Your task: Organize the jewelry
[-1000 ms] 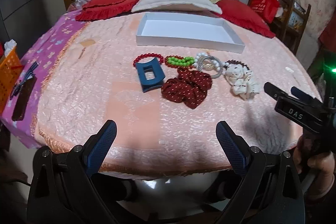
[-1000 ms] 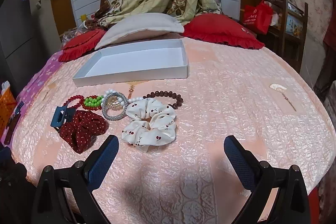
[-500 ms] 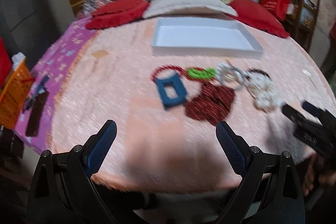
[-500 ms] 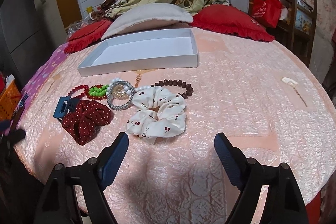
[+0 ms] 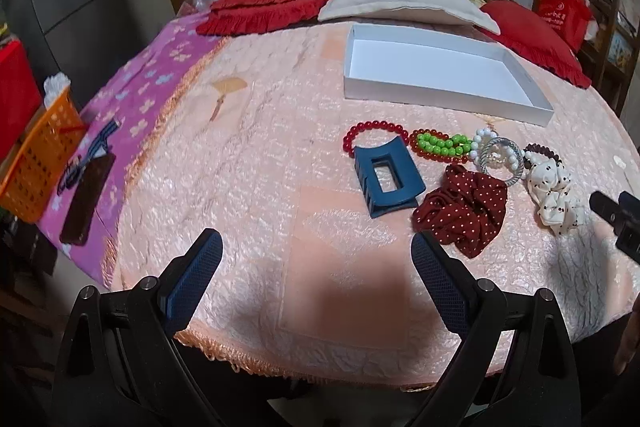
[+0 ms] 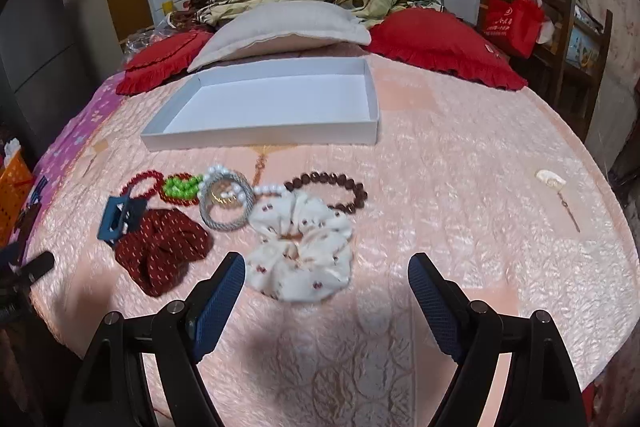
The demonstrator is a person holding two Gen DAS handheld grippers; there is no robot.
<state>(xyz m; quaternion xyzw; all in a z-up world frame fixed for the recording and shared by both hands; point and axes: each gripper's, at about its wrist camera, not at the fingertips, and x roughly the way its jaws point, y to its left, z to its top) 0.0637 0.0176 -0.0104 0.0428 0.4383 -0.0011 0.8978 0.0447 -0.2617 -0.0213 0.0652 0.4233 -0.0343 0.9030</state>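
A cluster of jewelry lies on the pink bedspread in front of an empty white box (image 5: 432, 71) (image 6: 272, 103). It holds a blue hair claw (image 5: 386, 177) (image 6: 116, 217), a dark red dotted scrunchie (image 5: 464, 209) (image 6: 160, 247), a white scrunchie (image 5: 554, 189) (image 6: 300, 247), red beads (image 5: 372, 131), green beads (image 5: 440, 143) (image 6: 182, 187), a silver bangle (image 5: 502, 159) (image 6: 226, 203) and brown beads (image 6: 332, 187). My left gripper (image 5: 316, 267) is open and empty, short of the claw. My right gripper (image 6: 326, 291) is open and empty, just before the white scrunchie.
Red cushions (image 6: 436, 43) and a beige pillow (image 6: 284, 27) line the back. An orange basket (image 5: 36, 155) and a dark case (image 5: 86, 199) sit at the left on the purple cloth. A small shell charm (image 6: 554, 183) lies at the right.
Both grippers have moved forward over the bed toward the jewelry. The left view swung left and closer; the right gripper closed in on the white scrunchie and its jaws narrowed slightly.
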